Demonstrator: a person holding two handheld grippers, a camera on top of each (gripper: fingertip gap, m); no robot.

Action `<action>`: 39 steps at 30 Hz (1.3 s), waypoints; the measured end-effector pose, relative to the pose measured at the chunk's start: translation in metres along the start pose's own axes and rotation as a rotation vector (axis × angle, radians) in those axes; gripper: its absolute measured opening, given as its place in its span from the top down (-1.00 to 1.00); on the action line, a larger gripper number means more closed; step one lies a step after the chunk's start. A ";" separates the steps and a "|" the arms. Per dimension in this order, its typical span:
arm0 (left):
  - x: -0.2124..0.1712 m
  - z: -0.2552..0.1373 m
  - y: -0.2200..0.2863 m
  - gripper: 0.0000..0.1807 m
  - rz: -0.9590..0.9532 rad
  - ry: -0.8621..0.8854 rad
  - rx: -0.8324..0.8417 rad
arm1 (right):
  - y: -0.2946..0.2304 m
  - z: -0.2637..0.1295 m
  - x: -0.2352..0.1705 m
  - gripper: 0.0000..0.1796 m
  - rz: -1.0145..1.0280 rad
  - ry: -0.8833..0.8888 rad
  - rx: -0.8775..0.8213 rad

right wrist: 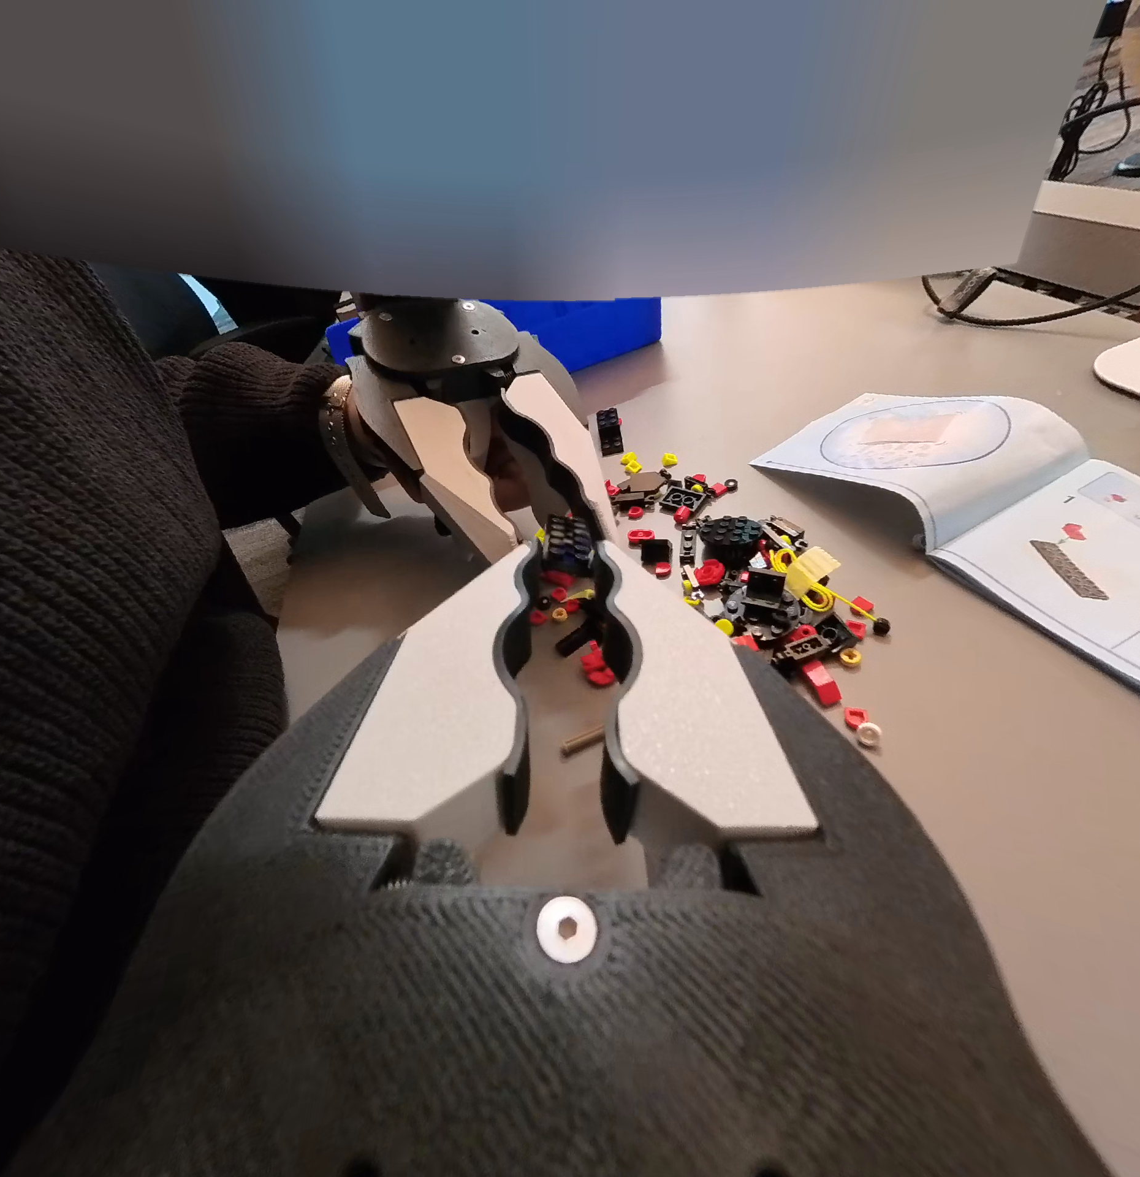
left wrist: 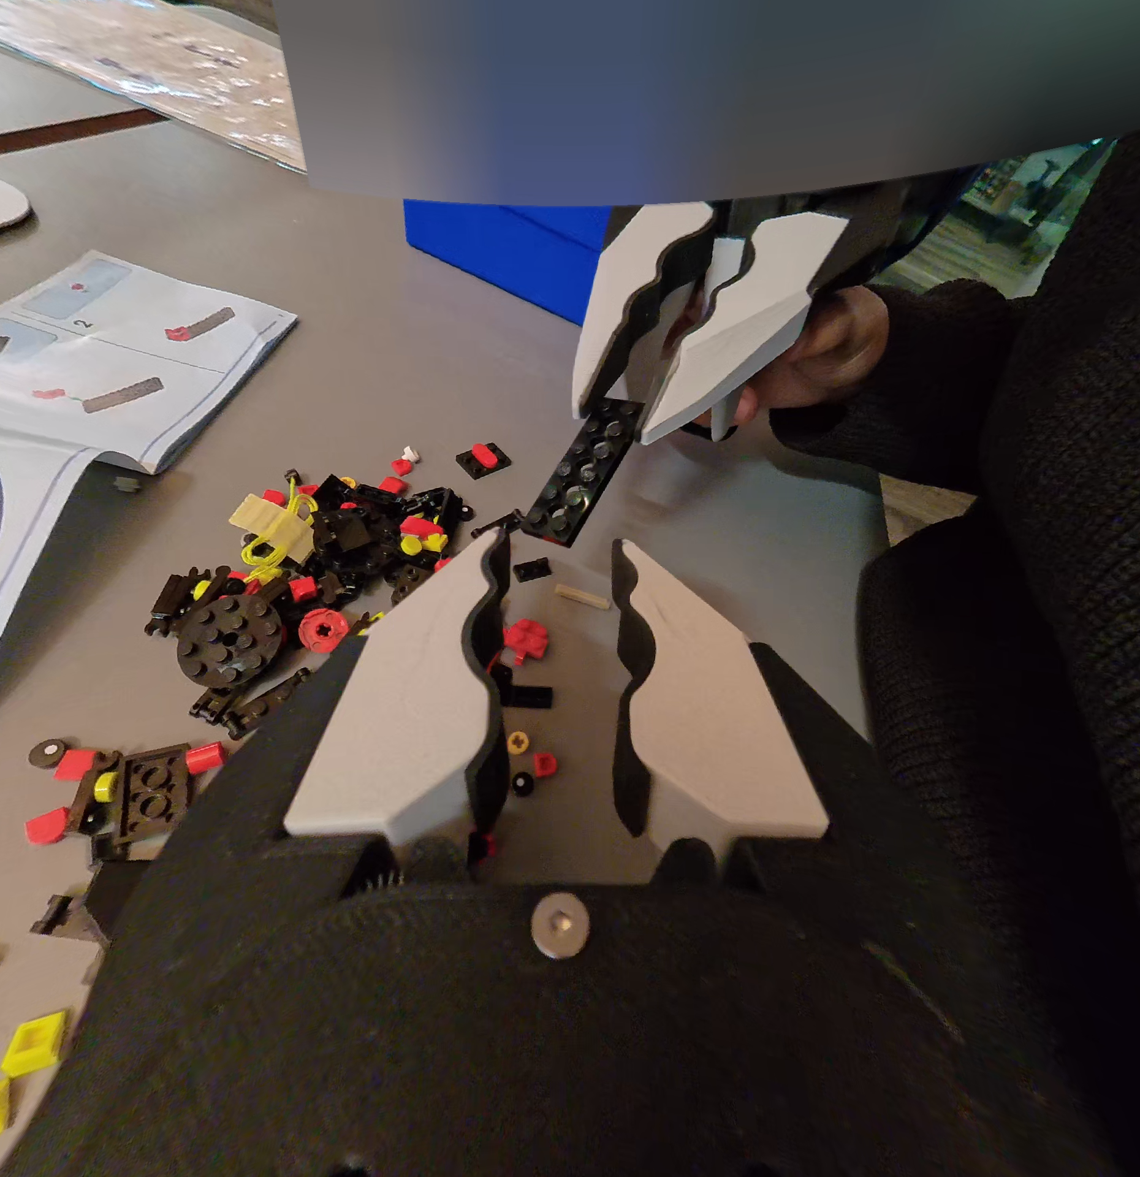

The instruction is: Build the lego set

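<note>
My right gripper (right wrist: 567, 549) is shut on one end of a long black studded plate (right wrist: 564, 534) and holds it above the grey table. In the left wrist view this gripper (left wrist: 615, 423) comes in from the upper right, and the plate (left wrist: 583, 474) slants down from its tips. My left gripper (left wrist: 558, 541) is open and empty, its fingertips on either side of the plate's free end. It also shows in the right wrist view (right wrist: 551, 519). A small red piece (left wrist: 526, 640) lies on the table between my left fingers.
A pile of loose black, red and yellow pieces (left wrist: 338, 560) with a round black plate (left wrist: 230, 640) lies left of the grippers. An open instruction booklet (left wrist: 128, 363) lies beyond it, and a blue box (left wrist: 504, 255) stands behind. A small black-and-red assembly (left wrist: 141, 796) sits near left. The table edge (left wrist: 873, 509) is close on the right. Both grippers' tips are close together, under 4 cm apart.
</note>
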State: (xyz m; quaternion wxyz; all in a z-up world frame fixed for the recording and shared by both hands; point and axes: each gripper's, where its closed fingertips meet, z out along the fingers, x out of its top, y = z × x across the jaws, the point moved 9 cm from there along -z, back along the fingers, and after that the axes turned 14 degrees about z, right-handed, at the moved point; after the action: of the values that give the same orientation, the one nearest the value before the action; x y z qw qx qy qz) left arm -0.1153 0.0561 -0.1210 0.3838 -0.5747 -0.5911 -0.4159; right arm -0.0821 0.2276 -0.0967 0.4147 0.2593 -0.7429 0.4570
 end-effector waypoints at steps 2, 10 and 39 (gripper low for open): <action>0.000 0.000 0.000 0.68 -0.008 0.005 -0.008 | 0.000 0.000 0.000 0.84 0.003 0.003 0.005; 0.003 -0.002 -0.002 0.79 -0.026 0.037 0.003 | 0.000 0.000 0.000 0.84 0.005 -0.003 0.004; 0.004 -0.005 -0.004 0.81 -0.049 0.060 0.010 | 0.002 0.001 -0.001 0.84 0.013 -0.010 0.002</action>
State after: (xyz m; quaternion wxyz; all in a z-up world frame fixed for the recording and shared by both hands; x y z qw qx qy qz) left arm -0.1198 0.0532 -0.1153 0.3940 -0.5455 -0.5952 -0.4392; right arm -0.0830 0.2271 -0.0990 0.4078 0.2573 -0.7461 0.4590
